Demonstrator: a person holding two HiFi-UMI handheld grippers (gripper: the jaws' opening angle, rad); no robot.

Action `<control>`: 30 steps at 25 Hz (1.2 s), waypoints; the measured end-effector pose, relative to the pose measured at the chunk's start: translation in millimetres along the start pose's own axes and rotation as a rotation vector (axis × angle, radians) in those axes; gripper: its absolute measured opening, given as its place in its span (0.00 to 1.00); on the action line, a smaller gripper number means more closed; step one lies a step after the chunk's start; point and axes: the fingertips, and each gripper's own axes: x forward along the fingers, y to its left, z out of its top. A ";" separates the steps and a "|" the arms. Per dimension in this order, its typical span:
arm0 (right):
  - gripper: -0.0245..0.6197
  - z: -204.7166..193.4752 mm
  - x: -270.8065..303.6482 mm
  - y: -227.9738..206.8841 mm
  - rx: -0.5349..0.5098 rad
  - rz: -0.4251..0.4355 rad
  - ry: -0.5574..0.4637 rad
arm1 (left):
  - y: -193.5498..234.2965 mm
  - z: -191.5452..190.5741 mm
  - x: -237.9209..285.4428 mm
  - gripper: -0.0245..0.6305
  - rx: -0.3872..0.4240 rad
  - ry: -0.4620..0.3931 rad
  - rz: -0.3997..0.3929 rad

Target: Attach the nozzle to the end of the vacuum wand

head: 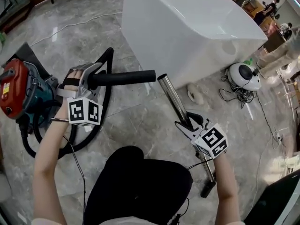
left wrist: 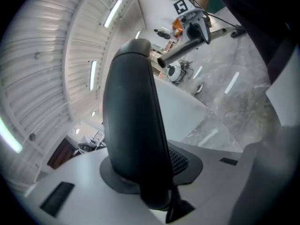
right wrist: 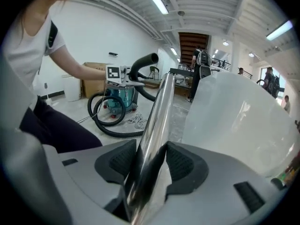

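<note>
Both shut tight: left claw [head: 92, 80] on black tube [head: 126, 77], right claw [head: 186, 124] on wand [head: 169, 92].

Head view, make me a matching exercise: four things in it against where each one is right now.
Things:
1 black hose tube
2 metal wand
3 red and teal vacuum cleaner
4 white tub

Places:
a clamped in the right gripper
b top of the view
c clamped in the left gripper
d on the floor, far left

Pairs: 1-c, 2-a, 3-d, 4-b
</note>
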 end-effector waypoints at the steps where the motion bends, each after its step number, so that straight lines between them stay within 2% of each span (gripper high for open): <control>1: 0.35 -2.3 -11.3 6.5 -0.019 0.001 0.006 | -5.7 6.9 0.0 0.23 0.100 -0.011 -0.014; 3: 0.35 -8.0 -34.5 18.0 -0.036 0.006 0.013 | -24.8 13.4 -1.6 0.21 0.344 -0.007 -0.061; 4: 0.35 -11.8 -45.2 22.7 -0.040 0.007 0.019 | -35.4 11.6 -2.2 0.19 0.426 0.004 -0.094; 5: 0.35 -17.4 -54.2 27.0 -0.044 0.004 0.032 | -44.3 7.4 -2.2 0.18 0.440 0.015 -0.126; 8: 0.35 -50.0 -71.1 39.8 -0.096 -0.007 0.140 | -60.6 -8.4 -0.4 0.17 0.272 0.060 -0.183; 9: 0.35 -63.1 -75.1 46.6 -0.120 -0.002 0.182 | -66.2 -11.3 -1.0 0.16 0.255 0.066 -0.192; 12: 0.35 -91.8 -86.9 67.4 -0.167 0.027 0.251 | -78.4 -5.8 -4.7 0.16 0.275 0.018 -0.217; 17: 0.35 -112.4 -99.4 71.5 -0.220 0.029 0.322 | -89.5 27.0 -9.9 0.16 0.328 -0.134 -0.293; 21: 0.35 -116.2 -100.2 70.0 -0.234 0.020 0.343 | -86.5 55.0 -21.3 0.15 0.292 -0.255 -0.330; 30: 0.36 -109.2 -90.5 72.1 -0.288 0.045 0.323 | -57.5 95.7 -60.5 0.15 0.206 -0.437 -0.410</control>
